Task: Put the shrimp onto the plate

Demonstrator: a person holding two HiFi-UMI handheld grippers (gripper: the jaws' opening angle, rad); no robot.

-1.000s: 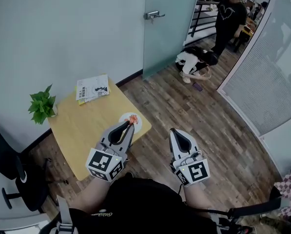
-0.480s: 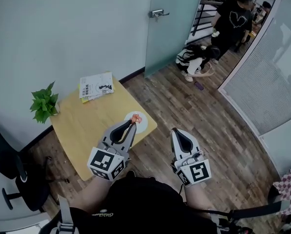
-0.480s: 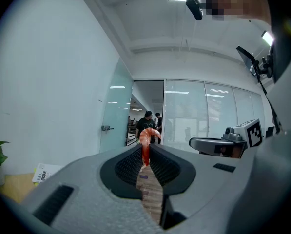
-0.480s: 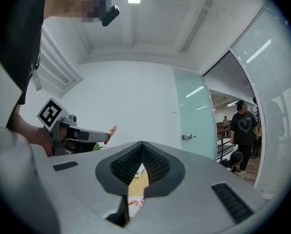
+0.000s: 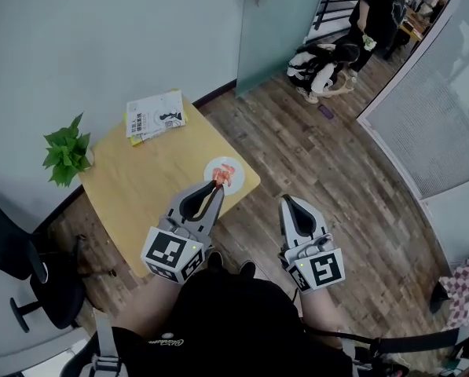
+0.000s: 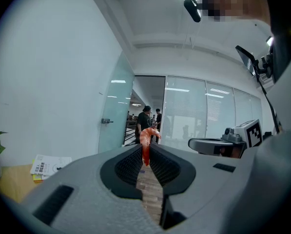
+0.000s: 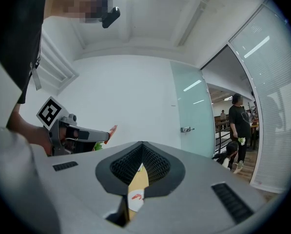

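My left gripper (image 5: 216,187) is shut on an orange shrimp (image 5: 218,181) and holds it over the near edge of a white plate (image 5: 232,165). The plate lies at the near right corner of the yellow table (image 5: 140,187). In the left gripper view the shrimp (image 6: 145,145) stands pinched between the ribbed pads. My right gripper (image 5: 289,202) hangs over the wooden floor to the right of the table, shut and empty. From the right gripper view I see the plate (image 7: 131,202) with another shrimp (image 7: 136,196) lying on it, and the left gripper's shrimp (image 7: 112,129).
A potted plant (image 5: 64,155) and a stack of booklets (image 5: 154,116) sit at the table's far side. A black chair (image 5: 22,273) stands at the left. A glass door (image 5: 277,22) is behind, with a standing person (image 5: 383,6) and a crouching person (image 5: 324,65) beyond.
The head view has shifted a little. My left gripper still holds the shrimp at the plate's near edge. The people by the doorway have moved.
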